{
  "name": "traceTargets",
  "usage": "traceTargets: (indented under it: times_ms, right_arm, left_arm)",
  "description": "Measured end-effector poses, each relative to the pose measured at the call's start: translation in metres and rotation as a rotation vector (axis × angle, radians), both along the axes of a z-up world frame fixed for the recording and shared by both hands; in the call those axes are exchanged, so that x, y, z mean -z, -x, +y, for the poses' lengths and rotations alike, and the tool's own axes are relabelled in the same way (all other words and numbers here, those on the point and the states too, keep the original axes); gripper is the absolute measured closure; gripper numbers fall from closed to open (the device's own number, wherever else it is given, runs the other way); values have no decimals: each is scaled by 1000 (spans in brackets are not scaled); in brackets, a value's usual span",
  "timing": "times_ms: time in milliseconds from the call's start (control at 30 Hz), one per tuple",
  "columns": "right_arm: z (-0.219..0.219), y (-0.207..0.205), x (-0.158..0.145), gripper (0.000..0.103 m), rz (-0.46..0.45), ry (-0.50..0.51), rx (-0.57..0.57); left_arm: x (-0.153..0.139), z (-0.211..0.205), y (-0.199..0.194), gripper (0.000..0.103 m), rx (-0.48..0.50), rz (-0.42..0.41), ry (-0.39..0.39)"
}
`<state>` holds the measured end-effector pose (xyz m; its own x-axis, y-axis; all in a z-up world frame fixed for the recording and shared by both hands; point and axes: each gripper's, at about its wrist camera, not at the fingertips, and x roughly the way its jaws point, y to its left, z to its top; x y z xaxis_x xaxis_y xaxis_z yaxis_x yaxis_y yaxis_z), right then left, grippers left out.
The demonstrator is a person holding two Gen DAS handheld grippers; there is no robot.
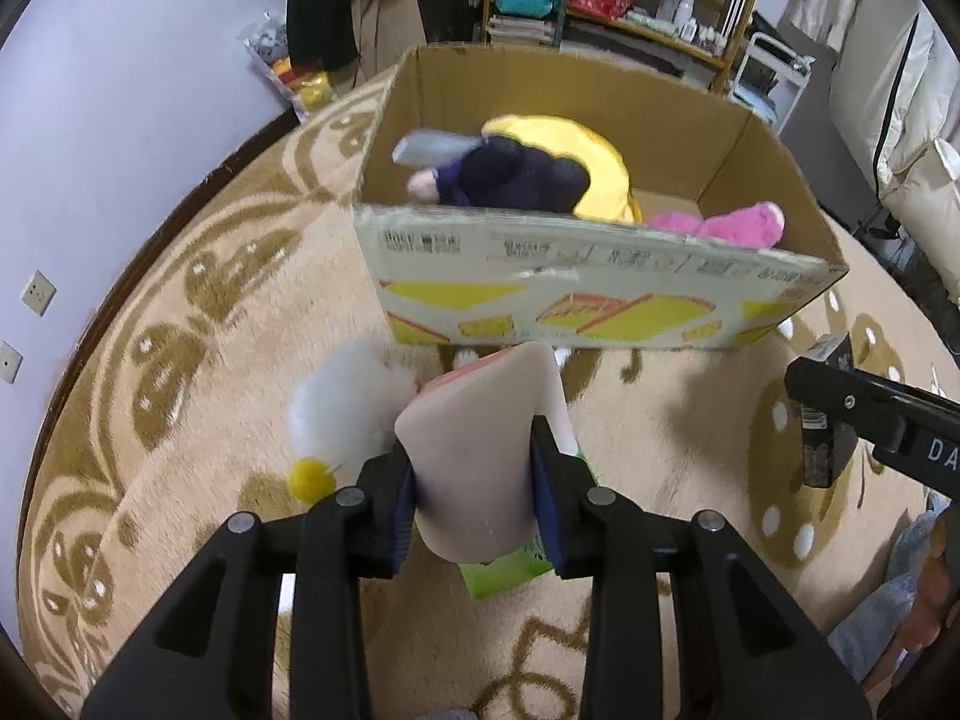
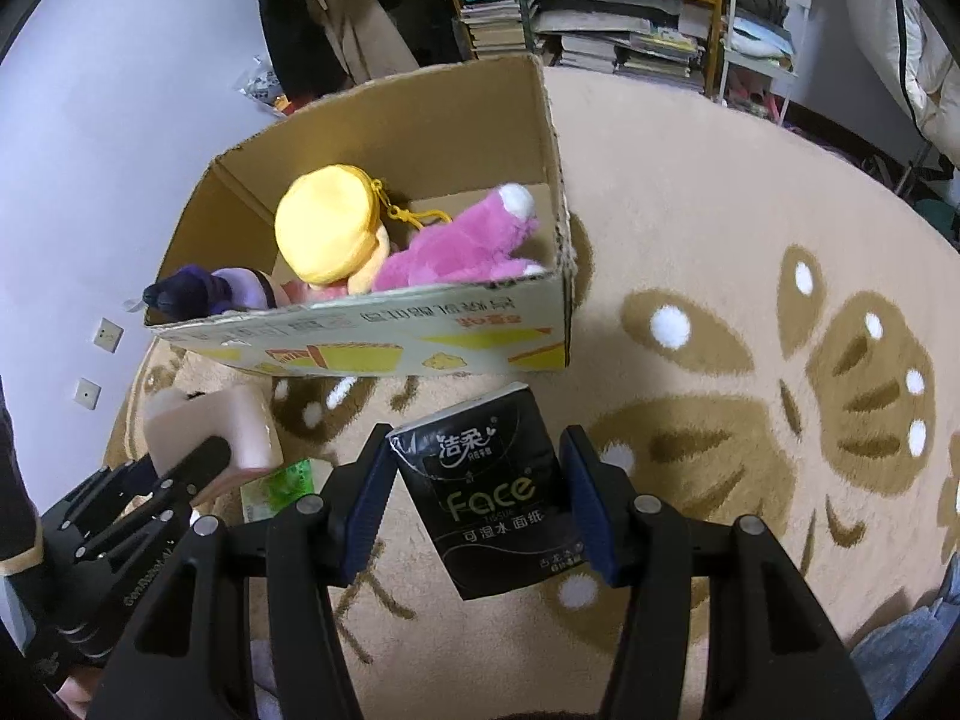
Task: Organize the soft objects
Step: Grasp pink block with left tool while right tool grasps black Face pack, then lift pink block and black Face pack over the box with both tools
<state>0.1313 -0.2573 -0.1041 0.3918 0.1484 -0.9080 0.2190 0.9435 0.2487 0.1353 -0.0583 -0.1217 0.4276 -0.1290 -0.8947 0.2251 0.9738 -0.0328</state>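
Note:
My left gripper (image 1: 474, 456) is shut on a pale pink foam block (image 1: 474, 420), held above the rug just in front of the cardboard box (image 1: 600, 252). My right gripper (image 2: 480, 480) is shut on a black "Face" tissue pack (image 2: 498, 498), also in front of the box (image 2: 384, 330). Inside the box lie a yellow plush (image 2: 327, 228), a pink plush (image 2: 468, 240) and a dark purple plush (image 2: 204, 291). On the rug to the left of the foam block lies a white fluffy toy (image 1: 348, 402) with a yellow ball. A green pack (image 1: 504, 570) lies beneath the block.
A round beige rug with brown patterns (image 2: 720, 300) covers the floor. Behind the box stand a shelf with books (image 2: 600, 30) and hanging clothes (image 1: 336, 0). The wall with sockets (image 1: 37, 293) runs on the left; white bedding (image 1: 912, 120) is at the right.

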Motion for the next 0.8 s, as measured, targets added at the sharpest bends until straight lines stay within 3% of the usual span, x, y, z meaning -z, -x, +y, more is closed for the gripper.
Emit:
traceTargets:
  times_ms: [300,367,633,800]
  right_arm:
    - [1,-2,11,44,38,-10,-1]
    - [2,-3,12,44,40,-11,-3]
    - [-1,-3,12,44,41,-25,10]
    - [-5,-2,6,44,17,-35,16]
  left_arm:
    - [6,-4,0,53,-9,2,-46]
    - [3,-3,1,53,-15,-12,-45]
    - [-4,-10,8,70,31,-59,-55]
    - [-15,-12,16,72,41,-97,-43]
